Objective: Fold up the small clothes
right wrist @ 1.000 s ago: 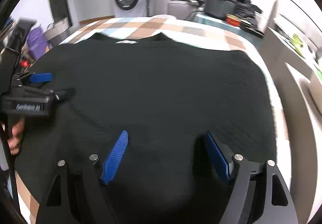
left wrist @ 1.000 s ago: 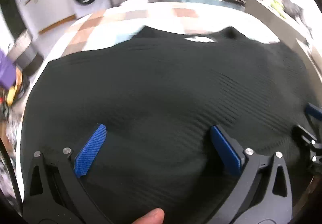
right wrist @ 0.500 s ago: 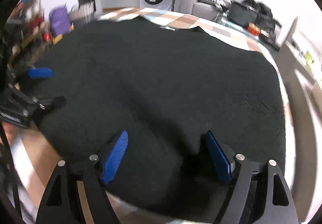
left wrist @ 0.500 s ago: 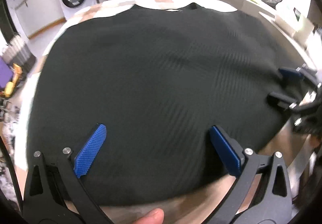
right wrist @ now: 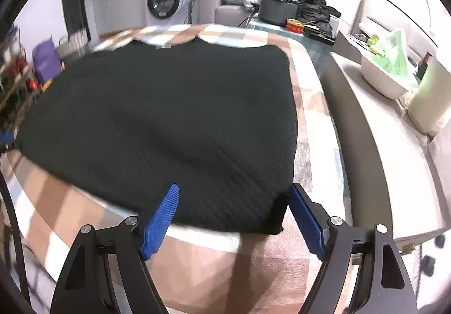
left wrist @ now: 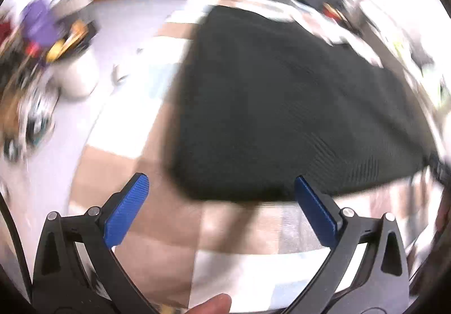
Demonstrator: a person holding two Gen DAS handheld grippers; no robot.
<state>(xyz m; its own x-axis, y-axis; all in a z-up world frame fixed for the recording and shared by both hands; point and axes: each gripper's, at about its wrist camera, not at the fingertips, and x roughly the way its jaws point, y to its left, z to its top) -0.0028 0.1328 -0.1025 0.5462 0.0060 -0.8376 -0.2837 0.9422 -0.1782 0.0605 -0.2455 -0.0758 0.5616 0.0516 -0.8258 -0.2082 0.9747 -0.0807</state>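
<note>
Closest to me, the left gripper (left wrist: 221,198) hangs with its blue pads spread wide and nothing between them, just short of the near edge of the black garment (left wrist: 284,105), above the checked tablecloth (left wrist: 135,178). The right gripper (right wrist: 232,208) is likewise wide apart and holds nothing, its pads flanking the garment's near right corner (right wrist: 270,218). The garment (right wrist: 163,122) lies flat across the table, reaching from the near edge up to its neckline by the far edge. Beyond stand a washing machine (right wrist: 165,0), a sofa (right wrist: 222,8) and a white basin (right wrist: 383,74) on the counter to the right.
</note>
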